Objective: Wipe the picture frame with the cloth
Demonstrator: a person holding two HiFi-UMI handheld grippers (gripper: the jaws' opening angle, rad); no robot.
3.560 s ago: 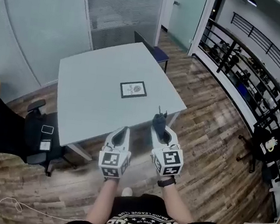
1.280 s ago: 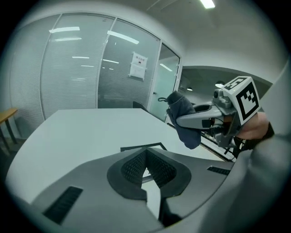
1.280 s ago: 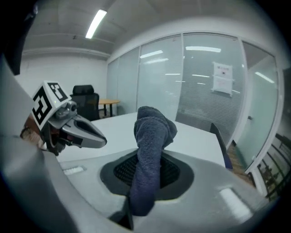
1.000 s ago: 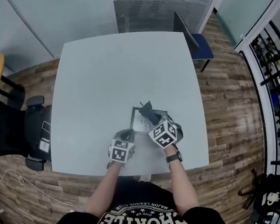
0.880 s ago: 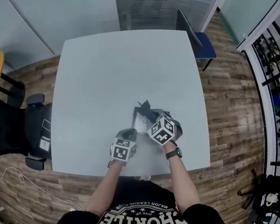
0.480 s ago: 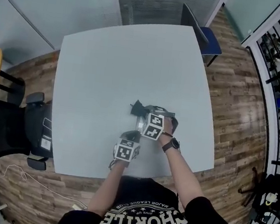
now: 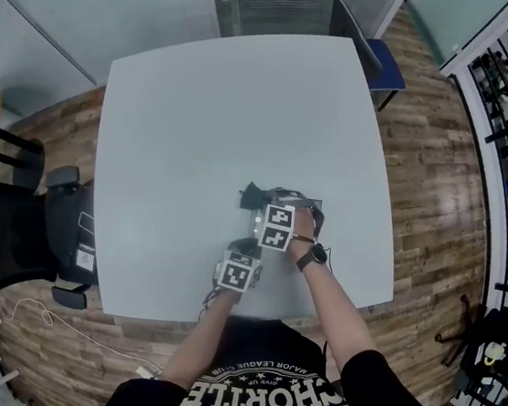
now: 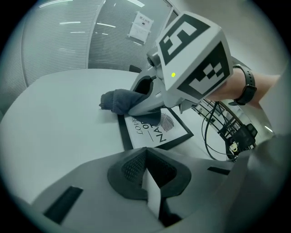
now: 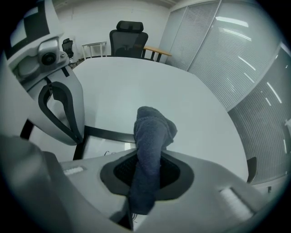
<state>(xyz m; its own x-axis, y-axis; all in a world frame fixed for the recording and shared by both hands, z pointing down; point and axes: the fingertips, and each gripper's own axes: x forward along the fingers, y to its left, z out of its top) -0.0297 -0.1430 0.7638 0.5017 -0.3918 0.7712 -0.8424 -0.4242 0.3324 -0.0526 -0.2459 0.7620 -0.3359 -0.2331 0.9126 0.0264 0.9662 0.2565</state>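
Grey-blue cloth (image 9: 152, 129) is clamped in the right tongs (image 9: 144, 179) and pressed onto the far left corner of the picture frame (image 8: 157, 131). The frame lies flat on the table (image 7: 202, 99), towards its near right edge. Wiping is judged under way. How much of the glass is already covered cannot be told; the near part looks left to do. Left tongs (image 8: 146, 175) are closed on nothing, held just near of the frame, apart from it.

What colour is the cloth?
Dark bluish grey. The cloth shows best in the right gripper view.
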